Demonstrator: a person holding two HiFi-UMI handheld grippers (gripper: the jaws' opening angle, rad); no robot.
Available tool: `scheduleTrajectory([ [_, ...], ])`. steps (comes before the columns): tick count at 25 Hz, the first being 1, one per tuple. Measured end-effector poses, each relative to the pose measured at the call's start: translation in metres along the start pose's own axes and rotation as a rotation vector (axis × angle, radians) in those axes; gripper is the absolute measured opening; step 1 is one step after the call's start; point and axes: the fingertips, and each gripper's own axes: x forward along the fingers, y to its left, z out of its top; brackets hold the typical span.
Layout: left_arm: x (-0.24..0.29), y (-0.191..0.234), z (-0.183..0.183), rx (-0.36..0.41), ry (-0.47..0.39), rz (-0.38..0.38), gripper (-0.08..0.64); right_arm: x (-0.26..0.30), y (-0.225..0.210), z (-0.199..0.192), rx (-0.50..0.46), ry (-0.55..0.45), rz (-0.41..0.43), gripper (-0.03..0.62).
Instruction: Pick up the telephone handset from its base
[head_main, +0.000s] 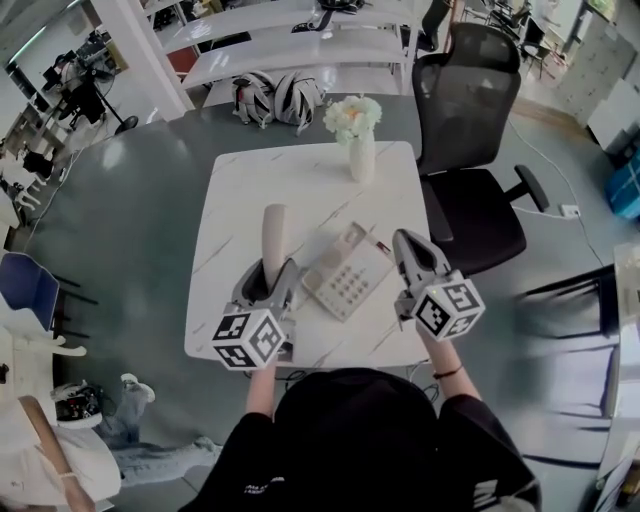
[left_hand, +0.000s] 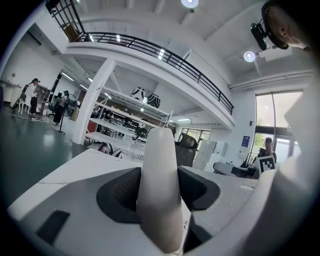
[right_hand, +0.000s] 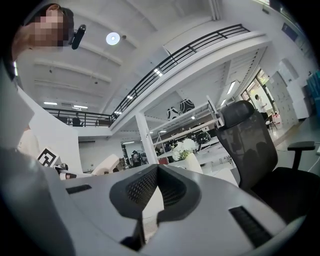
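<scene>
The beige telephone handset (head_main: 273, 235) stands nearly upright above the white marble table (head_main: 240, 195), lifted off the telephone base (head_main: 345, 277). My left gripper (head_main: 271, 274) is shut on the handset's lower part. In the left gripper view the handset (left_hand: 159, 170) fills the gap between the two dark pads and rises past them. My right gripper (head_main: 403, 243) hovers just right of the base, its jaws shut with nothing between them. In the right gripper view its tips (right_hand: 156, 170) meet, and the raised handset (right_hand: 106, 164) shows far left.
A white vase of pale flowers (head_main: 358, 140) stands at the table's far edge. A black office chair (head_main: 470, 150) sits close to the table's right side. Two helmets (head_main: 275, 100) lie on the floor beyond the table, before white shelving.
</scene>
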Motion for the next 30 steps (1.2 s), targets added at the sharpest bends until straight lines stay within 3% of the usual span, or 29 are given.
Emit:
scheduleTrajectory([
  [16, -0.024, 0.011, 0.033, -0.02, -0.117, 0.063, 0.213, 0.005, 0.005, 0.019, -0.019, -0.041, 0.028, -0.009],
  [30, -0.029, 0.014, 0.035, -0.012, -0.128, 0.093, 0.213, 0.005, 0.005, 0.02, -0.065, -0.033, 0.037, -0.009],
])
